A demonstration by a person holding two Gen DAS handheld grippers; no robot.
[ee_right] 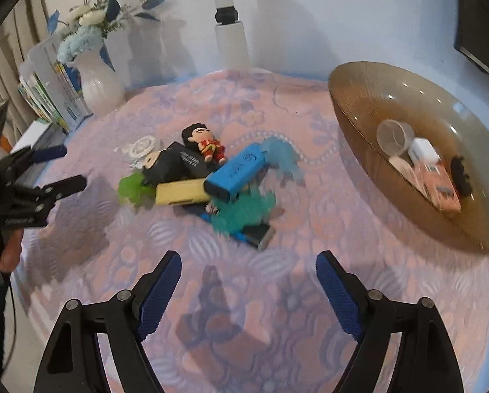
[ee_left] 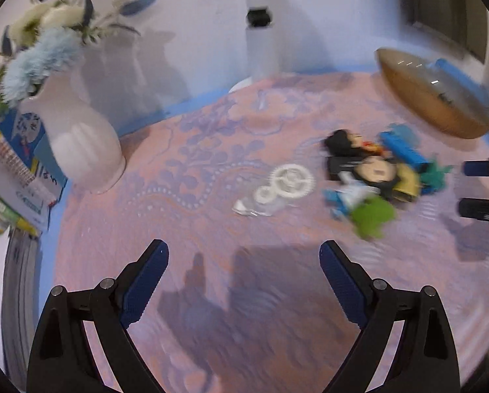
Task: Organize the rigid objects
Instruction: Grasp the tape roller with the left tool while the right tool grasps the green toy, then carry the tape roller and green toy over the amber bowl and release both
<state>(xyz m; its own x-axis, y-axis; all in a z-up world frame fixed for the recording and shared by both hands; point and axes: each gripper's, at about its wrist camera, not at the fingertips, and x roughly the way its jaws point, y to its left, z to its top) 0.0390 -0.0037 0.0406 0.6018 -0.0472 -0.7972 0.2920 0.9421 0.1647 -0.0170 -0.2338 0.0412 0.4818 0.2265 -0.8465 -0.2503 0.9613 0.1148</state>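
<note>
A pile of small objects lies mid-table: a blue box (ee_right: 234, 172), a yellow box (ee_right: 182, 191), a black box (ee_right: 174, 162), a doll figure (ee_right: 205, 142), green (ee_right: 131, 188) and teal (ee_right: 244, 211) spiky toys. White gears (ee_left: 288, 180) lie left of the pile (ee_left: 375, 173). A brown glass bowl (ee_right: 359, 98) at the right holds a small cup, a white block and an orange box. My left gripper (ee_left: 244, 262) is open and empty, short of the gears. My right gripper (ee_right: 247, 271) is open and empty, short of the pile.
A white vase with blue flowers (ee_left: 80, 137) stands at the left by stacked books (ee_left: 11, 177). A white pole (ee_right: 229, 23) rises at the back. The left gripper also shows in the right wrist view (ee_right: 57, 167).
</note>
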